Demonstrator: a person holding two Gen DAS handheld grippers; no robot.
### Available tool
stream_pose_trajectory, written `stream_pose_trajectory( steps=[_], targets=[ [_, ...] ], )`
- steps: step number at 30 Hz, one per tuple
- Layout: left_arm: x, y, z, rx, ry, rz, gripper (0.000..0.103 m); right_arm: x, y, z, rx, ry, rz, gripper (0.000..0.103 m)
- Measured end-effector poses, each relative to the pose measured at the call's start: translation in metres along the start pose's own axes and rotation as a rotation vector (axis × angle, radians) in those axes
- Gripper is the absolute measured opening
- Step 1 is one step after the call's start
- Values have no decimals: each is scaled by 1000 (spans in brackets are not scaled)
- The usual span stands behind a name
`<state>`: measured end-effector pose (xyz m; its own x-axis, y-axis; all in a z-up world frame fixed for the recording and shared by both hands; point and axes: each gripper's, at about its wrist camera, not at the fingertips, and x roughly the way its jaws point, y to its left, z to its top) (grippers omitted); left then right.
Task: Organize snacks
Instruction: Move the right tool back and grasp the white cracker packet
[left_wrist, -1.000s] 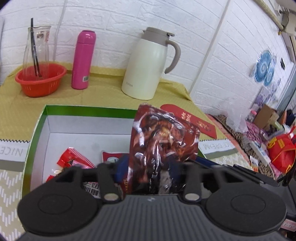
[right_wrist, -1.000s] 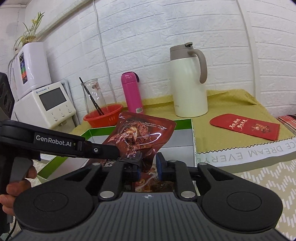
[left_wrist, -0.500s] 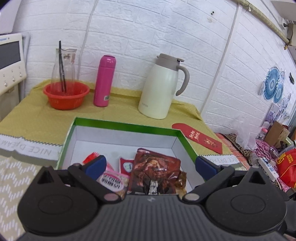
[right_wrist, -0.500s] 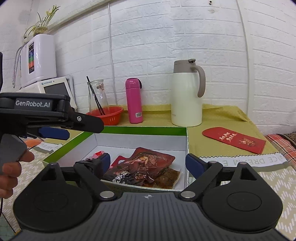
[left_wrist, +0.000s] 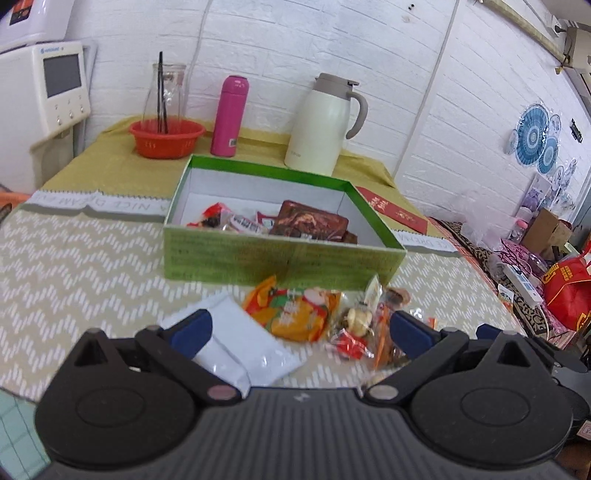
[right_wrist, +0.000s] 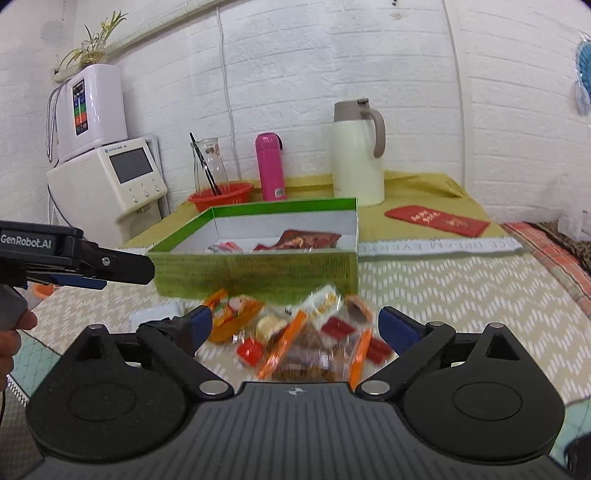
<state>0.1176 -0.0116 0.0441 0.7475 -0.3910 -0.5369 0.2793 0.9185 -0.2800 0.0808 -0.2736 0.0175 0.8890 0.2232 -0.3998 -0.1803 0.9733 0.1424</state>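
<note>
A green box (left_wrist: 280, 258) (right_wrist: 258, 273) stands on the table and holds a dark red snack pouch (left_wrist: 308, 221) (right_wrist: 308, 238) and several small packets. Loose snacks lie in front of it: an orange packet (left_wrist: 295, 314) (right_wrist: 232, 317), a white packet (left_wrist: 243, 343) and a heap of small wrapped snacks (left_wrist: 365, 332) (right_wrist: 314, 339). My left gripper (left_wrist: 299, 332) is open and empty above the orange and white packets. My right gripper (right_wrist: 295, 325) is open and empty above the heap. The left gripper's body also shows in the right wrist view (right_wrist: 74, 262).
At the back stand an orange bowl (left_wrist: 166, 138) with a glass carafe, a pink bottle (left_wrist: 229, 116) and a cream thermos jug (left_wrist: 325, 125). A red envelope (left_wrist: 393, 210) lies right of the box. A white appliance (right_wrist: 107, 184) is at the left. Clutter lies beyond the table's right edge.
Both grippers let go of the dark red pouch, which now lies in the box. Both have opened and drawn back from the box to above the loose snacks.
</note>
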Motion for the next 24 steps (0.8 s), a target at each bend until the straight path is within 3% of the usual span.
stream_pose_trajectory(
  steps=[3,8,15,24],
  targets=[
    [-7,6,-26,-42,41,-14,102,-2,5,-21,6,66,8,103],
    [-17,17,-57,-73,81,24,102,5,13,-39,9,132,22,103],
    [-28,42,-68,-129,82,72,102,29,29,-36,-41,184,-47,103],
    [-20,51,-64,-111,83,46,102,0,45,-49,-155,197,170,103]
  ],
)
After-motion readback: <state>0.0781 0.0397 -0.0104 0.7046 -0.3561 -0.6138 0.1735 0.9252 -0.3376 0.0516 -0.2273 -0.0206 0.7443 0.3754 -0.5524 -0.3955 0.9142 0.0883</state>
